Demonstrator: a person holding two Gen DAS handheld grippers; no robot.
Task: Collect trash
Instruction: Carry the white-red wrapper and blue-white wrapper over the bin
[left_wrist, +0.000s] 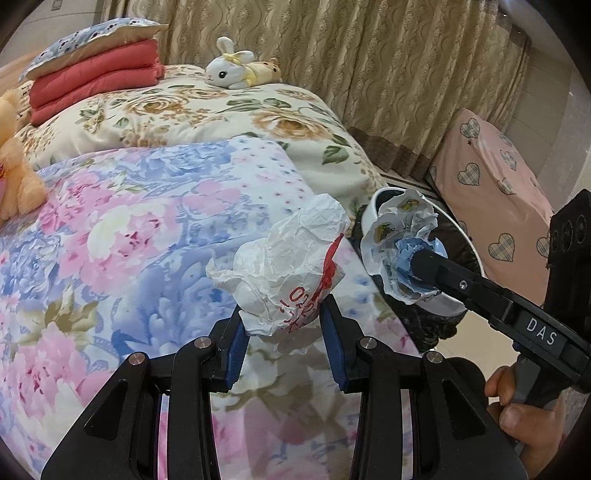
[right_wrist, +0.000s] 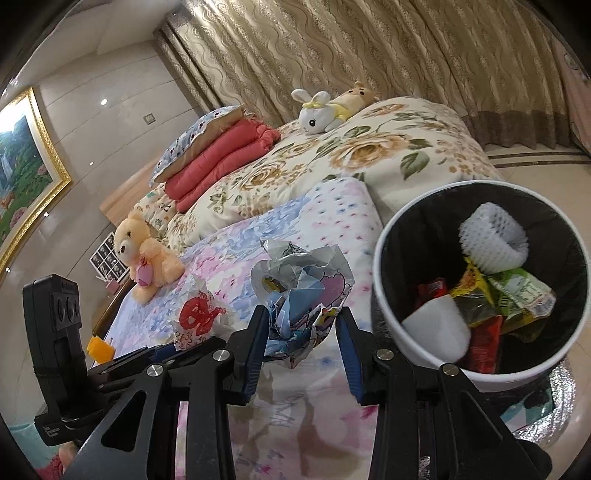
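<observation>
My left gripper (left_wrist: 282, 328) is shut on a crumpled white paper bag with red print (left_wrist: 284, 266), held over the floral bed. The bag also shows in the right wrist view (right_wrist: 197, 314). My right gripper (right_wrist: 303, 332) is shut on a crumpled colourful printed wrapper (right_wrist: 303, 291), just left of the bin. In the left wrist view the right gripper (left_wrist: 417, 266) holds that wrapper (left_wrist: 399, 240) over the bin's rim (left_wrist: 380, 199). The white bin with a black liner (right_wrist: 384, 266) holds a white foam net, a white cup and several wrappers.
The bed (left_wrist: 129, 240) carries a teddy bear (right_wrist: 144, 254), a white rabbit plush (left_wrist: 231, 72), folded red blankets (left_wrist: 96, 81) and a pillow. Curtains hang behind. A pink heart-patterned box (left_wrist: 495, 184) stands beyond the bin. An orange object (right_wrist: 99, 349) lies at the bed's left.
</observation>
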